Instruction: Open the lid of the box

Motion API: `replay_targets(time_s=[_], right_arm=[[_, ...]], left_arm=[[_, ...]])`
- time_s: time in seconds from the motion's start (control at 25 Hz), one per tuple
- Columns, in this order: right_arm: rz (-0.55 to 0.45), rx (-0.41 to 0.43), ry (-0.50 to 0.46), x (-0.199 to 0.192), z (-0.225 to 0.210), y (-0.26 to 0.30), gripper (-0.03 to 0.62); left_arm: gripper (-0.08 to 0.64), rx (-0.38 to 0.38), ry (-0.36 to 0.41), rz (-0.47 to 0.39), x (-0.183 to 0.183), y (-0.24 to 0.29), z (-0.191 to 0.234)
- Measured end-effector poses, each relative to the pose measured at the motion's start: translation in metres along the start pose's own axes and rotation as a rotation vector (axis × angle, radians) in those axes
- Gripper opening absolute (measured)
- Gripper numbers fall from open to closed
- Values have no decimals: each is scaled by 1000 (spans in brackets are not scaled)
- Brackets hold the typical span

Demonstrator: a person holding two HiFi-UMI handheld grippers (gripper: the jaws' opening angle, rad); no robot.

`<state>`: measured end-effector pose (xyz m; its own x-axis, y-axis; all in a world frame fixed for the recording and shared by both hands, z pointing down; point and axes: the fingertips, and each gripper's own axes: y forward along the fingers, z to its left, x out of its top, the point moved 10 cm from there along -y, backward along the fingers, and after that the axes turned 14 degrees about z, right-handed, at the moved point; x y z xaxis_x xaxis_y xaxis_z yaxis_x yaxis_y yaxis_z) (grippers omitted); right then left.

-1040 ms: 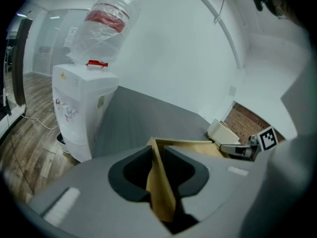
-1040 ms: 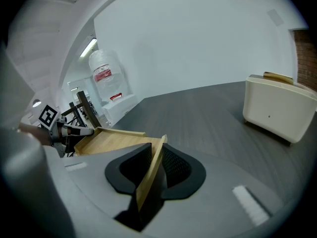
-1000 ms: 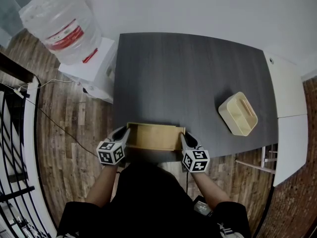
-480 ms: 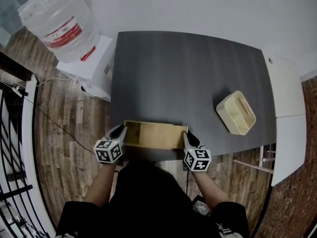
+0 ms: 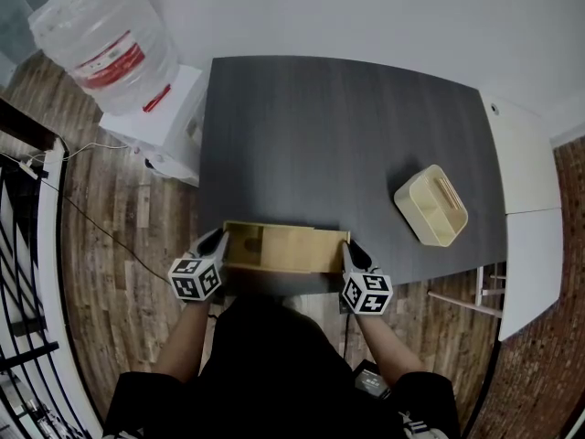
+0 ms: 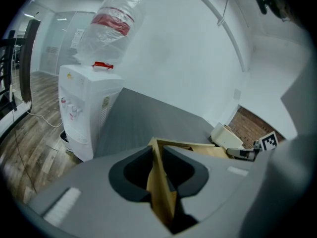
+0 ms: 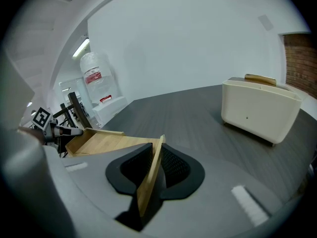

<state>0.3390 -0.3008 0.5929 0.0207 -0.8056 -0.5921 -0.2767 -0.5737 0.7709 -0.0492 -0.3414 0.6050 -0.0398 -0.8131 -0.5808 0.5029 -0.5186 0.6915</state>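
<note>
A flat wooden box lies along the near edge of the dark table. A darker recess shows at its left end. My left gripper is shut on the box's left end; its thin wooden wall stands between the jaws in the left gripper view. My right gripper is at the right end, jaws closing on a thin wooden panel, which looks like the lid's end. The pale top of the box runs from there toward the left gripper.
A cream open container stands on the table at the right, well away from the box. A water dispenser with a large bottle stands off the table's left side. White cabinets flank the right side.
The wood between the grippers now spans more from left to right. My left gripper has moved left and my right one slightly right. A dark recess has appeared at the left end.
</note>
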Motion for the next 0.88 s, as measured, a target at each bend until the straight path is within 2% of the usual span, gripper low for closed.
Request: replay_targets(time_s=[0.88], right_arm=[[-14, -46, 16, -2, -23, -7, 52]], left_arm=[[61, 3, -1, 19, 3, 2, 3]])
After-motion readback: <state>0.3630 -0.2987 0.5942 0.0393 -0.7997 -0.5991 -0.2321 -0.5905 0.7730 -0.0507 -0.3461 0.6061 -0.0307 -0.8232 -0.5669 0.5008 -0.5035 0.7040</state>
